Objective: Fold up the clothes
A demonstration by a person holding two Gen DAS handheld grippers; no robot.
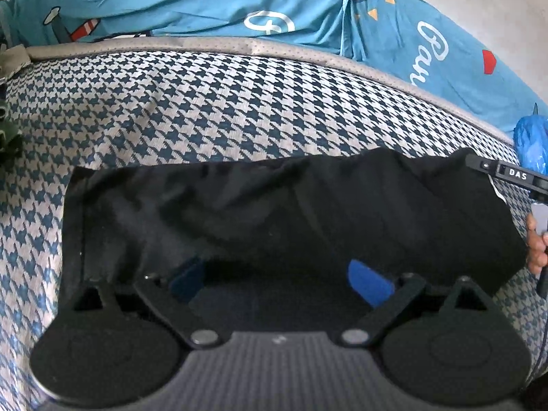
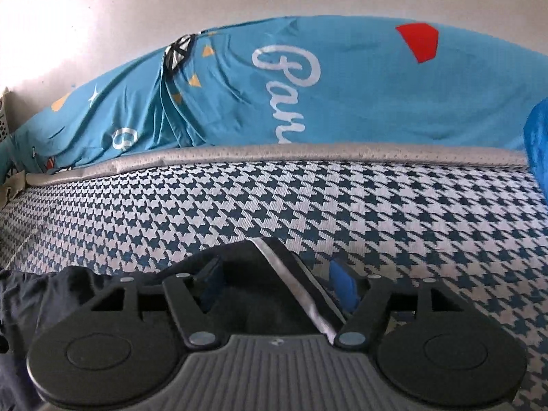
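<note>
Blue-padded left gripper (image 1: 281,279) hangs with jaws spread wide over the near edge of a folded black fabric garment (image 1: 274,205), gripping nothing. The garment lies flat on a mattress with a blue-and-white houndstooth cover (image 1: 205,109). The right gripper (image 2: 279,282) stands partly open; a corner of the garment with a silver-grey stripe (image 2: 294,281) lies between its pads, unpinched. Only the left view shows the garment's full spread and a hand (image 1: 536,239) at right. Farther off lies a printed turquoise sheet (image 2: 376,96); a blue plastic bag (image 1: 532,144) sits far right.
</note>
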